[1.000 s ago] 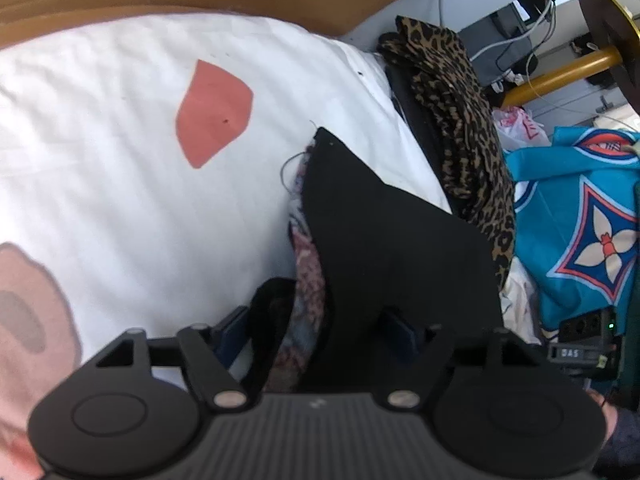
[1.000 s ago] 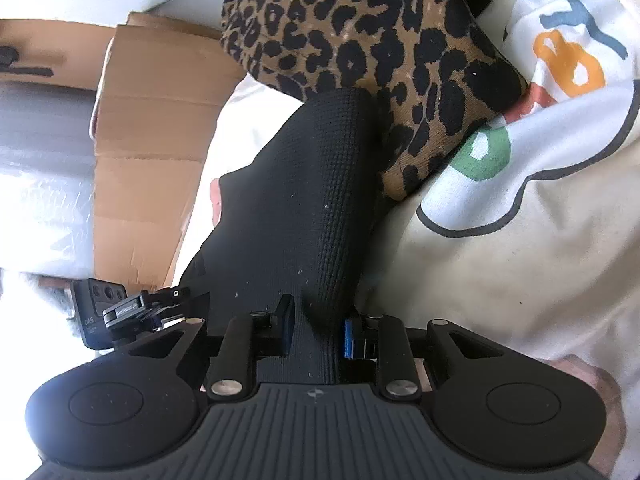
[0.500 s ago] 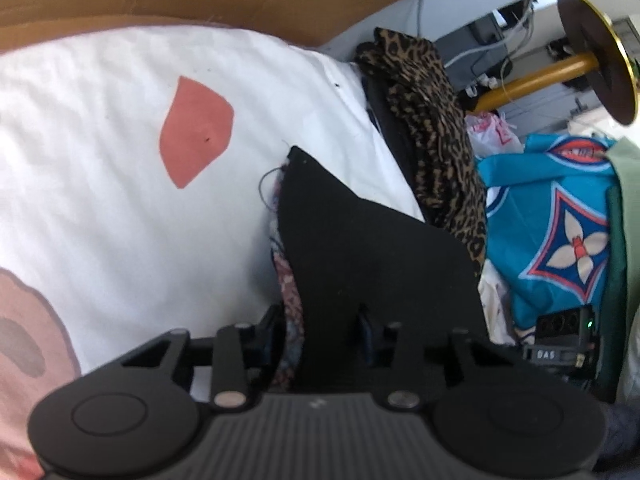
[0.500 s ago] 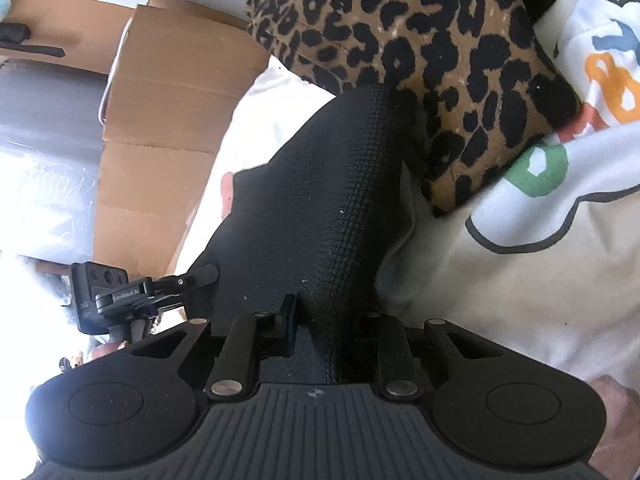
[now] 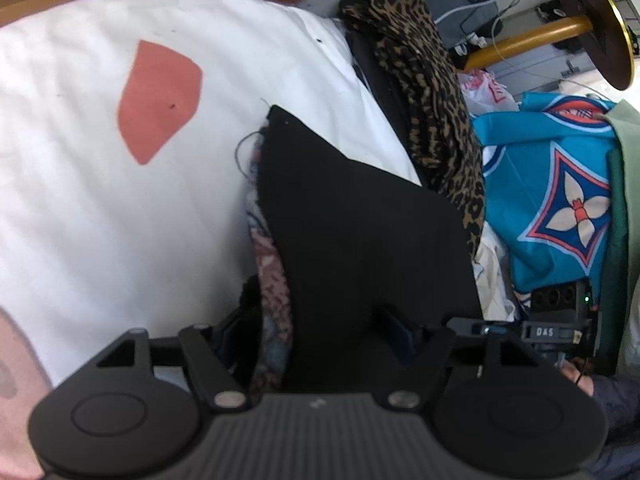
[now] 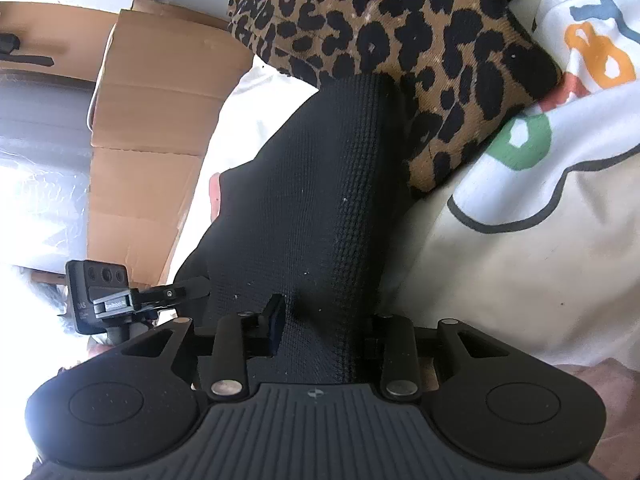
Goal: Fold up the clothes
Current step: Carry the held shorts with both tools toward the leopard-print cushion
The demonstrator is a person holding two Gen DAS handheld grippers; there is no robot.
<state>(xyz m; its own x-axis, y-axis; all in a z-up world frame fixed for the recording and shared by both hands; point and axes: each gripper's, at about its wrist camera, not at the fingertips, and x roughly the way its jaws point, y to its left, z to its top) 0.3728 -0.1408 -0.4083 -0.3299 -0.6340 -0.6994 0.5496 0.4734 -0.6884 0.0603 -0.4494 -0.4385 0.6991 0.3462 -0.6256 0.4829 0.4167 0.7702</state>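
Observation:
A black garment (image 5: 360, 232) with a patterned lining (image 5: 272, 280) lies on the white sheet (image 5: 100, 220) and runs back between the fingers of my left gripper (image 5: 316, 328). Its jaws are opening and stand wide, with the cloth loose between them. In the right wrist view the same black knit cloth (image 6: 312, 200) passes between the fingers of my right gripper (image 6: 324, 332). Those jaws are opening too; the left pad (image 6: 276, 320) shows beside the cloth, and the cloth covers the right one. The left gripper's body (image 6: 100, 296) shows at the left edge.
A leopard-print garment (image 5: 432, 112) (image 6: 380, 32) lies against the black one. A blue patterned cloth (image 5: 560, 200) is at the right, a cream printed cloth (image 6: 520, 220) beside my right gripper. A cardboard box (image 6: 152, 140) stands behind, and a yellow pole (image 5: 520, 40) with a dark disc.
The left jaws closed in on the black cloth half a second ago and have spread wide again. The right jaws have parted a little around the cloth. Both hands stayed in place.

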